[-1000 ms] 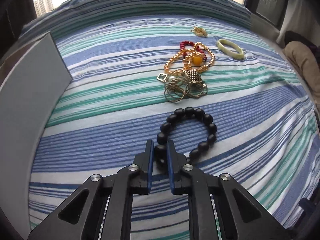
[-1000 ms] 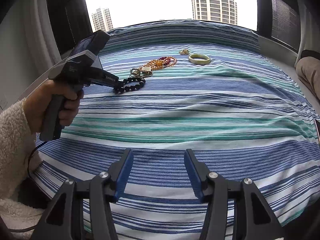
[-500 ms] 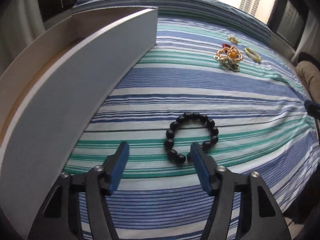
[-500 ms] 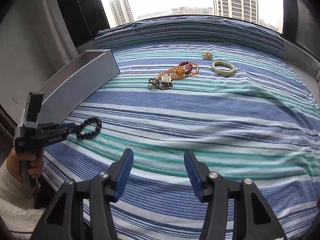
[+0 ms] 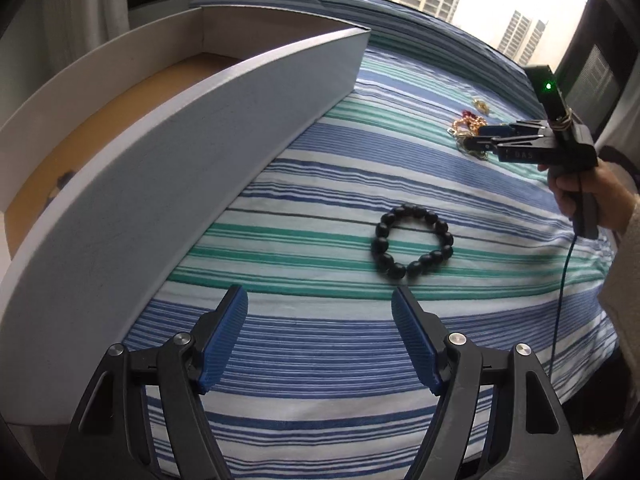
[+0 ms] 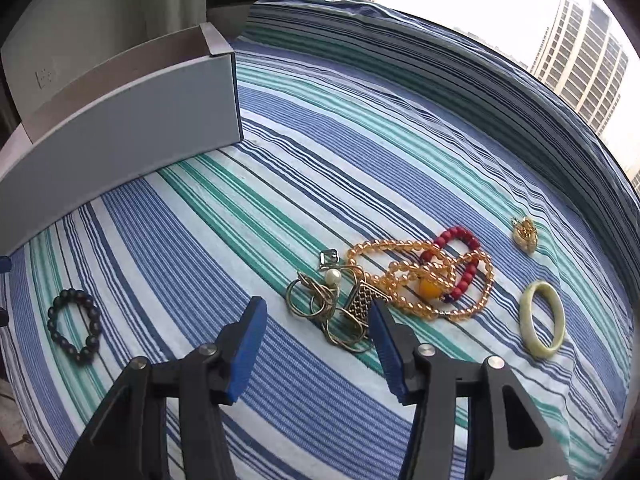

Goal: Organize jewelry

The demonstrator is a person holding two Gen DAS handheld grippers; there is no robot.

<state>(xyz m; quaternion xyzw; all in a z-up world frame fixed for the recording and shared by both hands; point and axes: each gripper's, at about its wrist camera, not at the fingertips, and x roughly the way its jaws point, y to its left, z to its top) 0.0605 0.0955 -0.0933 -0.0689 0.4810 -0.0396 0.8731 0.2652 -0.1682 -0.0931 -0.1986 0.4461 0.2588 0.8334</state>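
A black bead bracelet (image 5: 381, 246) lies loose on the striped bedspread (image 5: 320, 360), just ahead of my left gripper (image 5: 319, 294). That gripper is open, with nothing between its blue pads. My right gripper (image 6: 317, 306) is open and hovers over a tangle of gold rings (image 6: 306, 298) and a gold mesh pendant (image 6: 362, 300), gripping nothing. Beyond them lie an amber bead necklace (image 6: 420, 276), a red bead bracelet (image 6: 460, 256), a pale green bangle (image 6: 527, 322) and a small gold brooch (image 6: 525, 234). The left wrist view shows the right gripper (image 5: 474, 137) above that pile.
A long open white box (image 5: 200, 140) with a brown floor stands along the left side of the bed, its near wall close to my left gripper. A hand (image 5: 580, 196) holds the right gripper, and a cable hangs from it. Windows lie behind the bed.
My left gripper opened, let the black bracelet go beside the box and drew back from it. My right gripper swung across the bed to the gold jewelry pile.
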